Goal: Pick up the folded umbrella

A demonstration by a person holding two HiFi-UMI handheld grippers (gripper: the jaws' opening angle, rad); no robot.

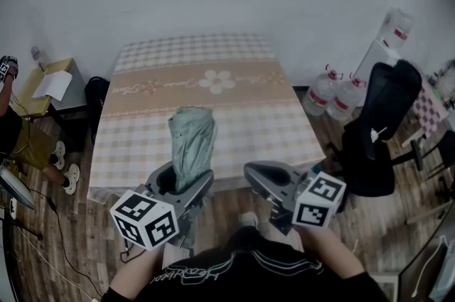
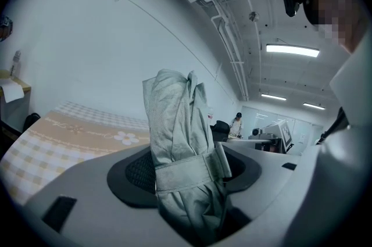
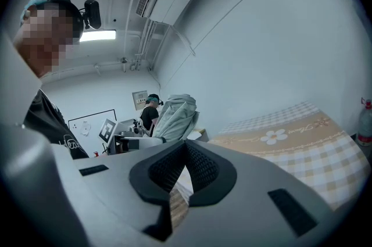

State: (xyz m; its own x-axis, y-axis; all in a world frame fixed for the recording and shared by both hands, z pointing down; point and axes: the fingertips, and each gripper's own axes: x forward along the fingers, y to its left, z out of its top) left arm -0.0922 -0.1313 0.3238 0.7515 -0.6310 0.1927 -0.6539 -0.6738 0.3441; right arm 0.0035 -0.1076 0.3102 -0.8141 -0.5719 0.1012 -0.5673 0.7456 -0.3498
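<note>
My left gripper (image 1: 186, 177) has the folded umbrella (image 1: 192, 144). Its jaws are closed on the lower part of the bundle, one dark pad on either side. The umbrella is pale grey-green and stands upright in the grip. It is up off the surface (image 1: 234, 124), in front of the near edge. In the left gripper view the umbrella (image 2: 181, 141) fills the middle. Its wrap strap (image 2: 185, 175) runs round it at the level of the pads, and the cloth bunches loosely above.

My right gripper (image 1: 257, 171) is just to the right of it and holds nothing. In the right gripper view its jaws (image 3: 186, 148) are drawn together at the tips with only a thin gap lower down. The umbrella (image 3: 177, 115) shows beyond them to the left.

The surface has a checked cloth with a beige band across it. On the band is a white flower (image 1: 217, 81) with cursive writing (image 1: 138, 88) on both sides, too small for me to read. To the right, two clear water bottles (image 1: 334, 96) on the floor have red labels I cannot make out. A black office chair (image 1: 380, 130) stands beside them. Script also runs across the chest of the person's black shirt (image 1: 206, 273), but I cannot read it. Each gripper carries a cube with black-and-white square markers, the left one (image 1: 144, 217) and the right one (image 1: 318, 200).
</note>
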